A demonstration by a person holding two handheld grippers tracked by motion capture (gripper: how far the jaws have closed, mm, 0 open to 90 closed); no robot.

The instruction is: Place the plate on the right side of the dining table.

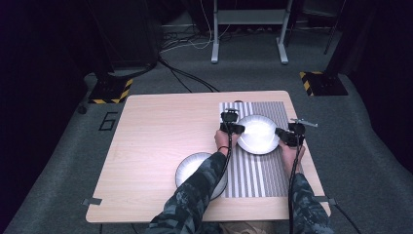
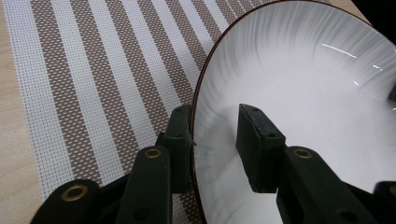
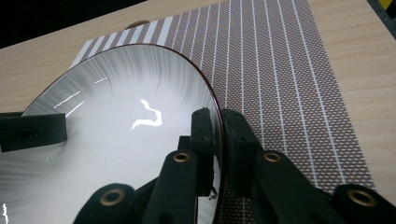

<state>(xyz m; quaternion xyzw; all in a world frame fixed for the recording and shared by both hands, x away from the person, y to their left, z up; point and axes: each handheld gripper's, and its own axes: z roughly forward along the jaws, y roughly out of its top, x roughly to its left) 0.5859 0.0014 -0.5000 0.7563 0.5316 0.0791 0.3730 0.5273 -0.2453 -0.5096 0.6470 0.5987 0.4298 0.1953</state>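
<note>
White plate (image 1: 258,134) on striped placemat (image 1: 253,180), right half of table (image 1: 156,146); second plate (image 1: 192,168) nearer person, half under left forearm

Left gripper (image 2: 215,140): jaws apart, straddling plate rim, outer jaw against edge, inner jaw clear of surface

Right gripper (image 3: 218,140): jaws pinched on opposite rim

Step, by judgement: two-handed grasp of plate, left side unfinished

Next likely needs left jaws pressed on rim, then level lift, both hands together; glossy rim may slip

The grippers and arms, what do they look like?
Both the left gripper and the right gripper are black, with blocky jaws and brass-coloured rivets. A black cable trails from each. The sleeves are dark camouflage.
</note>
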